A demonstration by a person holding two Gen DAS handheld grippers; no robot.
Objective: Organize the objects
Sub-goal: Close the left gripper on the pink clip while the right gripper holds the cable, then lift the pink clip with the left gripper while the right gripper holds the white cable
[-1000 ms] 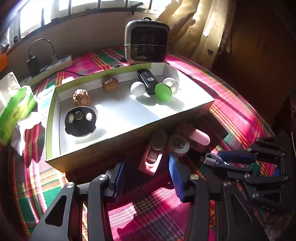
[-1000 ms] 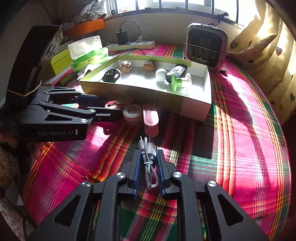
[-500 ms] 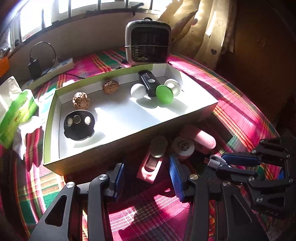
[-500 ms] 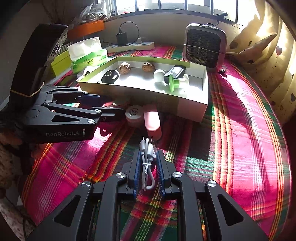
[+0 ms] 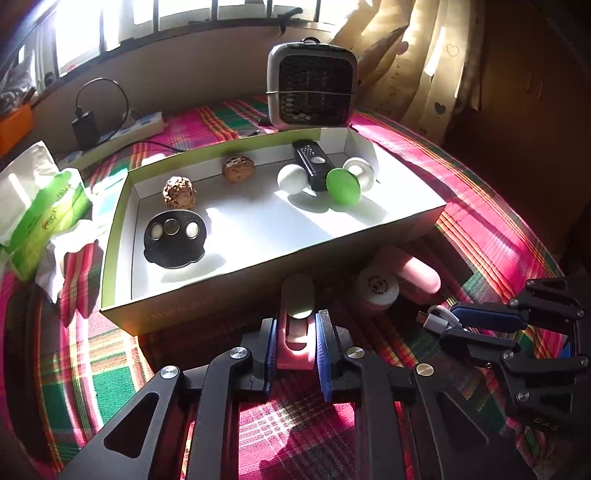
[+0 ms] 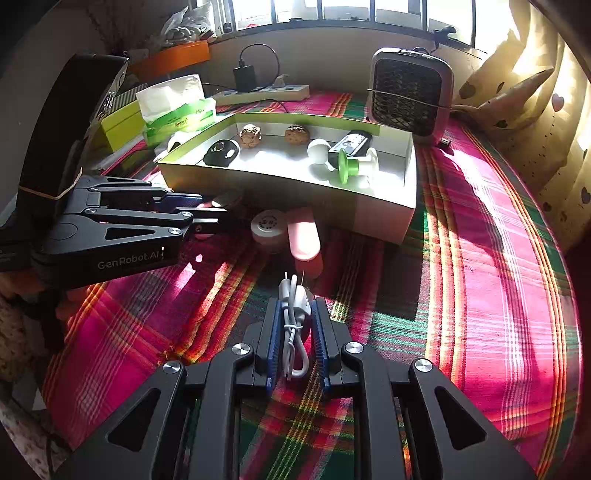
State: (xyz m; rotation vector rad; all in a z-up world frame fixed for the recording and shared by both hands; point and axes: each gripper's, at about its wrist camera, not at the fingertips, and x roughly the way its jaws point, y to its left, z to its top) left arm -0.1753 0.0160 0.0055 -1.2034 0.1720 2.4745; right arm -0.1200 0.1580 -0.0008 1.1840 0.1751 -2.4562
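Window: barred window (image 6: 332, 11) at 12 o'clock, bright daylight behind it.
Sill wall: beige ledge (image 5: 192, 62) below the window.
Curtain: cream curtain (image 6: 546, 85) with dark heart prints at 2 o'clock, sunlit.
Surface: plaid cloth (image 6: 480, 258) in pink, green and orange, striped with sun and shadow.
Cabinet: dark wooden cabinet (image 5: 535, 92) at 2 o'clock.

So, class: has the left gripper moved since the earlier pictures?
Yes. The left gripper has gone forward toward the box and narrowed; its fingers now flank the pink holder, which earlier lay ahead of them.
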